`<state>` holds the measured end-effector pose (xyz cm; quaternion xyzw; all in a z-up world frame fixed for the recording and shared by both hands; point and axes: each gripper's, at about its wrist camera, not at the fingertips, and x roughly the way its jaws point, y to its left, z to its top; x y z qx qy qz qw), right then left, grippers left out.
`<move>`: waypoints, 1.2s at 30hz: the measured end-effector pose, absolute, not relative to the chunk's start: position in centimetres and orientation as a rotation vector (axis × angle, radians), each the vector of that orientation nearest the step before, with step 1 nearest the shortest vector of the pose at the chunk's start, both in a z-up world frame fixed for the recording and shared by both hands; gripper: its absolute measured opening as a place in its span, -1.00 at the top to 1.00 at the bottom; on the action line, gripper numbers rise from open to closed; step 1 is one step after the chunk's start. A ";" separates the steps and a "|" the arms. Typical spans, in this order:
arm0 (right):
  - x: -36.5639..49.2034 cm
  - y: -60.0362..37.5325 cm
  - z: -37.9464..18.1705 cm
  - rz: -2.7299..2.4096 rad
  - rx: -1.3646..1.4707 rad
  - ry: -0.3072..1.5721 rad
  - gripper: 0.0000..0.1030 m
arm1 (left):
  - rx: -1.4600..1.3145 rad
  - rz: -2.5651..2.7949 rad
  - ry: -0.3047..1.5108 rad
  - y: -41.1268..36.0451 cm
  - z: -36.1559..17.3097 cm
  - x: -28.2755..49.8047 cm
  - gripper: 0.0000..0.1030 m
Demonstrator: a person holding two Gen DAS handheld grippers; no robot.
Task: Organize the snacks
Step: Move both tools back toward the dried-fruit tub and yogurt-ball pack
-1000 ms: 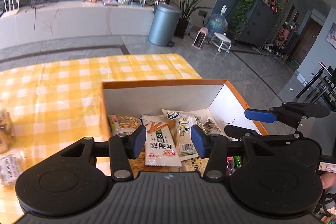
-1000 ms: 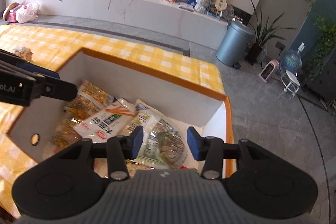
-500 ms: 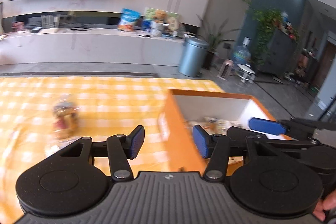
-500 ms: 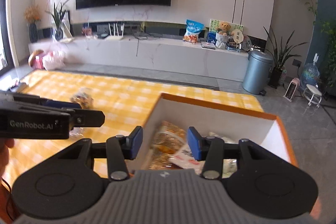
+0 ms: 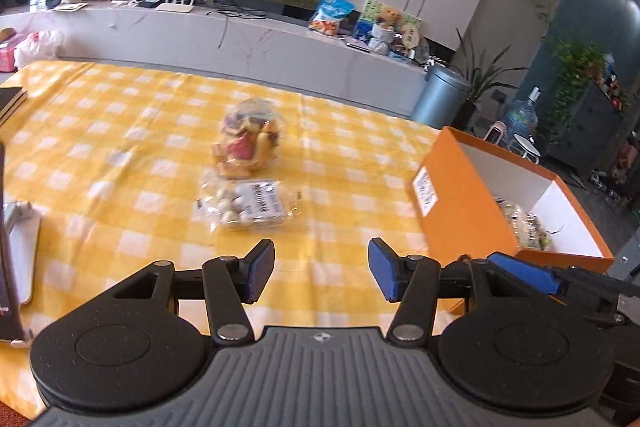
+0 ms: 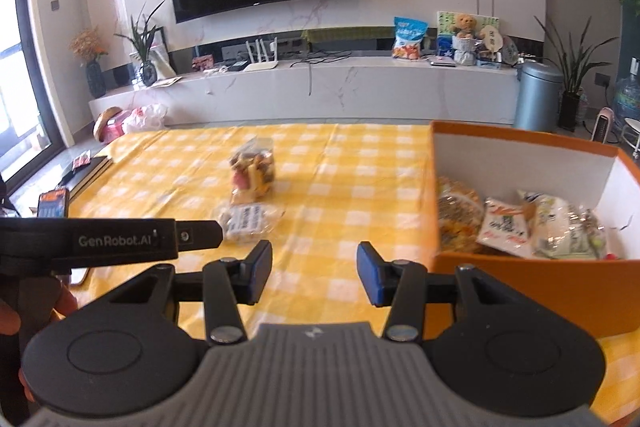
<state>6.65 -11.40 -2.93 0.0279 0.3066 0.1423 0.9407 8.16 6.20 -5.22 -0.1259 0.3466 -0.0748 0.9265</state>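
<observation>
Left wrist: crinkly clear snack bag [image 5: 249, 205], rectangular orange box [image 5: 464, 205].

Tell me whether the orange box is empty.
Not empty: the orange box is open-topped, with several snack packets lying inside.

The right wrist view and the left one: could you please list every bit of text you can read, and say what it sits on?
"GenRobot.AI": black body of the left gripper, right wrist view.
White label on the orange cardboard box: too blurred to read.
Clear flat snack packet with white label: print blurred.
Red-and-white snack packet in the box: characters illegible.
</observation>
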 end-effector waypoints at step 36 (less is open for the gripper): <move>19.5 -3.7 -11.7 0.305 -0.031 0.813 0.64 | -0.284 -0.186 0.838 13.8 -12.3 19.1 0.00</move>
